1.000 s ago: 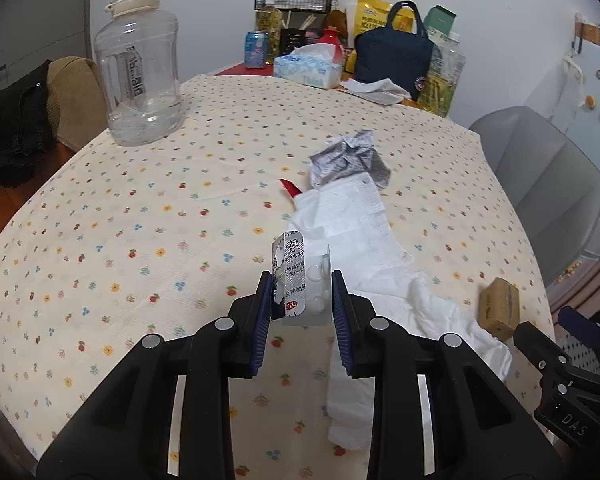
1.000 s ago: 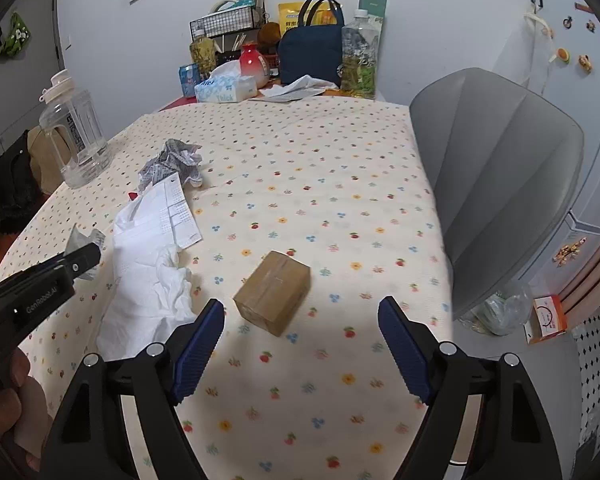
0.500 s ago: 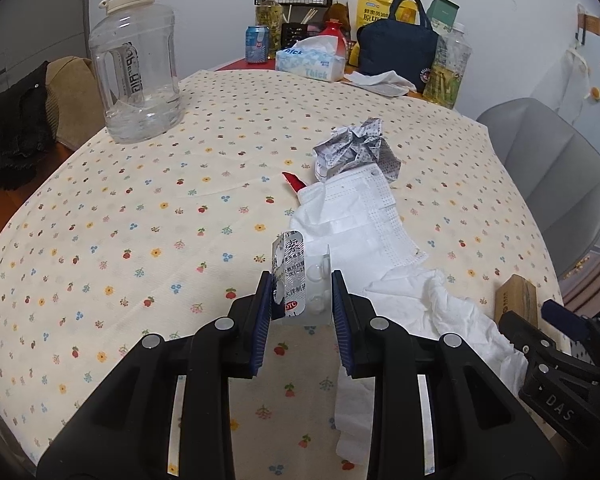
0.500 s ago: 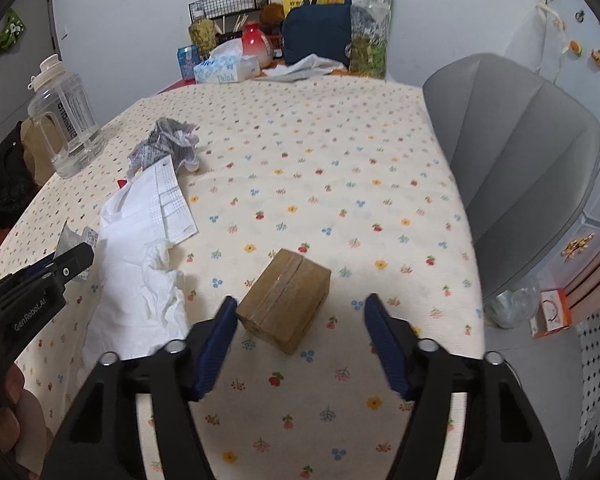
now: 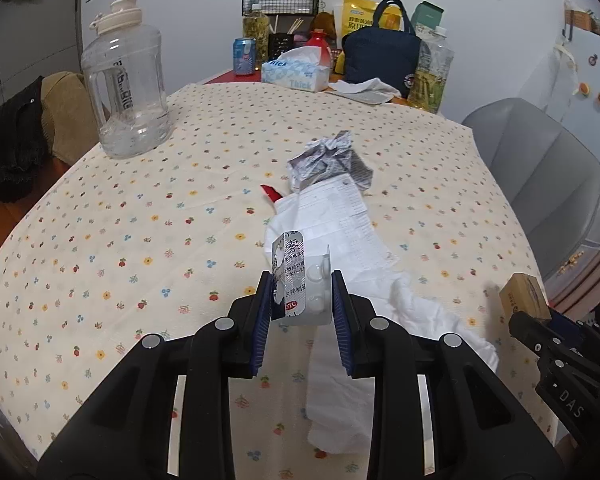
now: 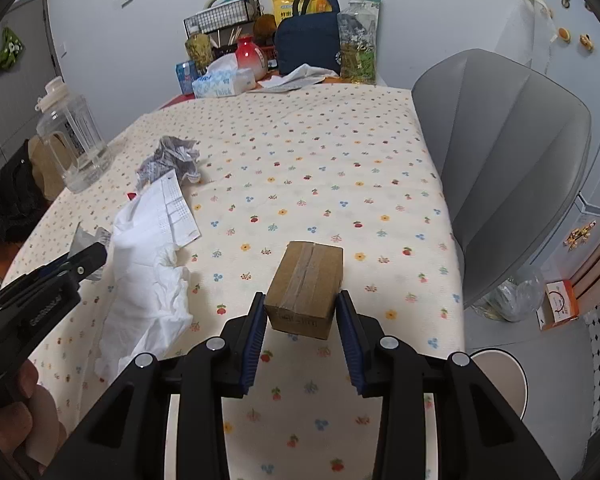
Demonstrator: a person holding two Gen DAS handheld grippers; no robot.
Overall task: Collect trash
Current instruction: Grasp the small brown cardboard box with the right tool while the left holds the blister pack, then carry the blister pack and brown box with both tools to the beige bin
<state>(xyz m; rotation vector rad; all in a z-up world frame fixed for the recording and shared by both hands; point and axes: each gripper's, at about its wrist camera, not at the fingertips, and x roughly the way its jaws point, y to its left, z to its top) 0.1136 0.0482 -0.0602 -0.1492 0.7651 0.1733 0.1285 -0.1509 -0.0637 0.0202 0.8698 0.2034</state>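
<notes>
My left gripper (image 5: pixel 301 280) is shut on a silver blister pack (image 5: pixel 296 272), held upright above the flowered tablecloth (image 5: pixel 140 240). My right gripper (image 6: pixel 301 299) is closing on a small taped cardboard box (image 6: pixel 310 272) that sits on the cloth near the right edge. The box is between the jaws and both pads touch its sides. A crumpled silver wrapper (image 5: pixel 328 160), a printed white slip (image 5: pixel 332 216), a crumpled white tissue (image 5: pixel 412 308) and a red scrap (image 5: pixel 269 192) lie between the two grippers. In the right wrist view the left gripper (image 6: pixel 88 258) is at the left, a hand behind it.
A large clear water jug (image 5: pixel 126 92) stands at the far left of the table. Along the back are a tissue box (image 5: pixel 296 74), a can, bottles and a navy bag (image 5: pixel 380 56). Close to the table's right edge stands a grey chair (image 6: pixel 500 168).
My right gripper's jaws have closed from wide open onto the sides of the cardboard box, and it moved in on the box. The left gripper kept its hold on the blister pack.
</notes>
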